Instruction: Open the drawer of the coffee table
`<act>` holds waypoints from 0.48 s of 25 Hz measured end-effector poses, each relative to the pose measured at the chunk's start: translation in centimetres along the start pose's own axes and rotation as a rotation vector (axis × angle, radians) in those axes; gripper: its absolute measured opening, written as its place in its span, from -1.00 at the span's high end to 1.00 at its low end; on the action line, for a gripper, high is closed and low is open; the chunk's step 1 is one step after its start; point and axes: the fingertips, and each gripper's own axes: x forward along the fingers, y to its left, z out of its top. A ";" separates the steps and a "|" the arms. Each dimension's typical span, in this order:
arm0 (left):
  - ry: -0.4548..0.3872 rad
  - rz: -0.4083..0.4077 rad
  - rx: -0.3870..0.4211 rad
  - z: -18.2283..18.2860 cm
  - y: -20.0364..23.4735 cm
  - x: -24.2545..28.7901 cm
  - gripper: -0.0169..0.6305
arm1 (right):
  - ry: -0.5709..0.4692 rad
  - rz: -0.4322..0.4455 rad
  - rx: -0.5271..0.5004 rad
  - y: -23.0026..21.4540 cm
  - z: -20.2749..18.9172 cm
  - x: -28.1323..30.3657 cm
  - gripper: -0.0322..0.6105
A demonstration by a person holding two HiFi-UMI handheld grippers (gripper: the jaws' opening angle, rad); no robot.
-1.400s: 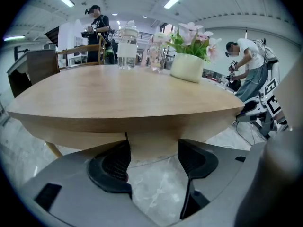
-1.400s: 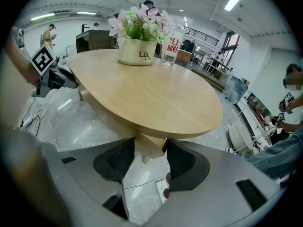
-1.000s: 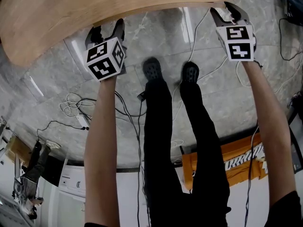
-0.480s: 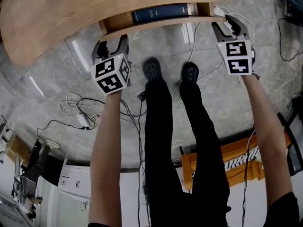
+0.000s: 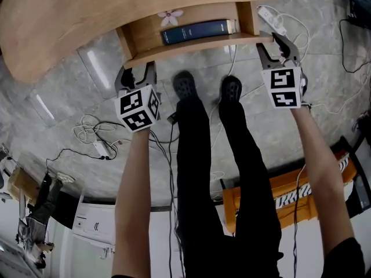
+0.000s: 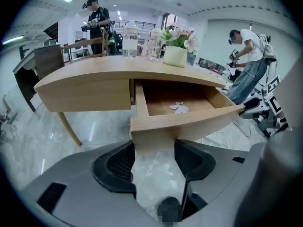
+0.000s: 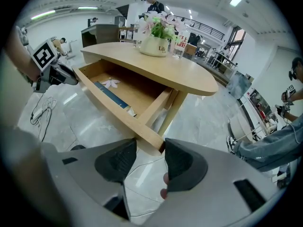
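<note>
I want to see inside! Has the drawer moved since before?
Yes. The drawer has slid out from under the tabletop, toward the person's shoes.

Slid out from under curved wooden table top [image 5: 87, 16]: light-wood drawer [image 5: 191, 44], baring dark blue book [image 5: 197, 31], pink flower [image 5: 170, 17]. Drawn back too: grey left gripper [image 5: 137, 71], grey right gripper [image 5: 272, 44], jaws closing further on its front.
</note>
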 end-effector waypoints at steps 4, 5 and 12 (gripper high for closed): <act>0.020 -0.004 0.003 -0.5 0.1 -0.3 0.12 | 0.009 0.010 0.011 0.6 -0.5 -0.3 0.31; 0.024 -0.004 0.005 -0.7 0.0 -0.5 0.12 | 0.008 0.011 0.014 0.8 -0.7 -0.6 0.31; 0.054 -0.003 0.001 -1.3 -0.1 -0.5 0.16 | 0.018 0.019 0.021 0.9 -1.2 -0.6 0.31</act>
